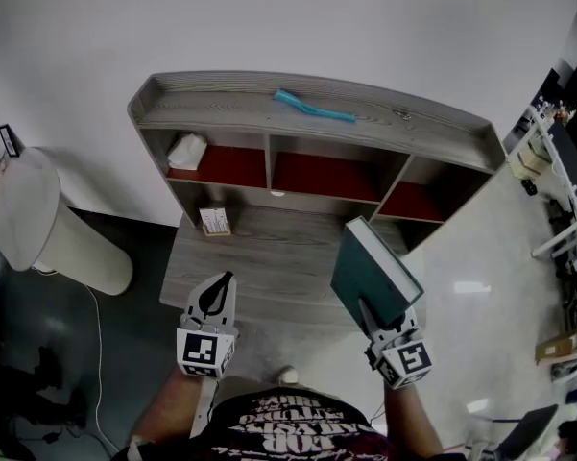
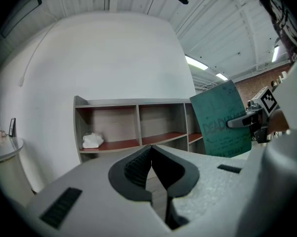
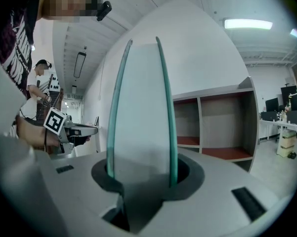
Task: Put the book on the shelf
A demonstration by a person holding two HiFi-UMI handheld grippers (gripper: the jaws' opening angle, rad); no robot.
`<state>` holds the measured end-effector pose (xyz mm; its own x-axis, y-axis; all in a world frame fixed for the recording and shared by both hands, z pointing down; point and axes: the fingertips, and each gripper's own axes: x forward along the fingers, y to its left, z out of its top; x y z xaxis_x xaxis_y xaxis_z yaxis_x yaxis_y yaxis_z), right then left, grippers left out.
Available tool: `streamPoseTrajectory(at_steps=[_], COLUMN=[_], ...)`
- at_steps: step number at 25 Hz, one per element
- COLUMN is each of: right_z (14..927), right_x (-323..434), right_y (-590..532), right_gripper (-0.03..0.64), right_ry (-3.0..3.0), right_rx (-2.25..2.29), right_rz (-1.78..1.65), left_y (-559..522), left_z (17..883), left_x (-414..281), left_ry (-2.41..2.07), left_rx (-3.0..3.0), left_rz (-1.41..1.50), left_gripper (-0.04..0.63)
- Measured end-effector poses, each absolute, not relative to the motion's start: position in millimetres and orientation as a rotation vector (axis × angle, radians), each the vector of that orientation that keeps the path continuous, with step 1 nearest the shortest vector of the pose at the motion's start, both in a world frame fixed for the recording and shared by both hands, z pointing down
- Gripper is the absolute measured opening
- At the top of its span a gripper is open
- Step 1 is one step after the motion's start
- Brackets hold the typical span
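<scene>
The person's black shirt with pale letters (image 1: 302,425) is nearest, at the bottom of the head view. Just past it are the two grippers. The left gripper (image 1: 227,282) has its jaws closed together with nothing in them. It hangs over the near left part of the grey wooden surface (image 1: 269,253). The right gripper (image 1: 367,311) has its jaws squeezing the bottom edge of the thick dark green book with white pages (image 1: 372,267). The book stands up from the jaws and leans a little, over the near right side of the surface. It is in front of the grey wooden shelf with red floors (image 1: 221,113) and is not touching it. A white crumpled thing (image 1: 186,150) sits in the shelf's left box. A long light blue thing (image 1: 314,106) lies on the shelf's top. A small pale box (image 1: 215,221) sits on the far left of the surface, just under the shelf.
</scene>
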<state>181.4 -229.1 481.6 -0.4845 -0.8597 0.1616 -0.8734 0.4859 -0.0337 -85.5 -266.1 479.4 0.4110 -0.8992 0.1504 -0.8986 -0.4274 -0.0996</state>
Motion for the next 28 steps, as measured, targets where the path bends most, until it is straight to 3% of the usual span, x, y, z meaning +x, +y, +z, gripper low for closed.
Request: streamPoseTrajectory(at_steps=[11,28], right_z=[485,477], right_x=[207,188], right_y=[-216,-204], right_gripper=[0.164,0.164], right_ry=[-2.599,-2.645], right_rx=[1.579,1.573], right_rz=[0.213,0.180], left_y=[-259,-247], left_z=[464,460], left_x=[-64,-76], left_ry=[1.643,1.621], left_rx=[-2.643,-2.701], left_rz=[-0.293,-0.291], left_gripper=[0.006,0.006])
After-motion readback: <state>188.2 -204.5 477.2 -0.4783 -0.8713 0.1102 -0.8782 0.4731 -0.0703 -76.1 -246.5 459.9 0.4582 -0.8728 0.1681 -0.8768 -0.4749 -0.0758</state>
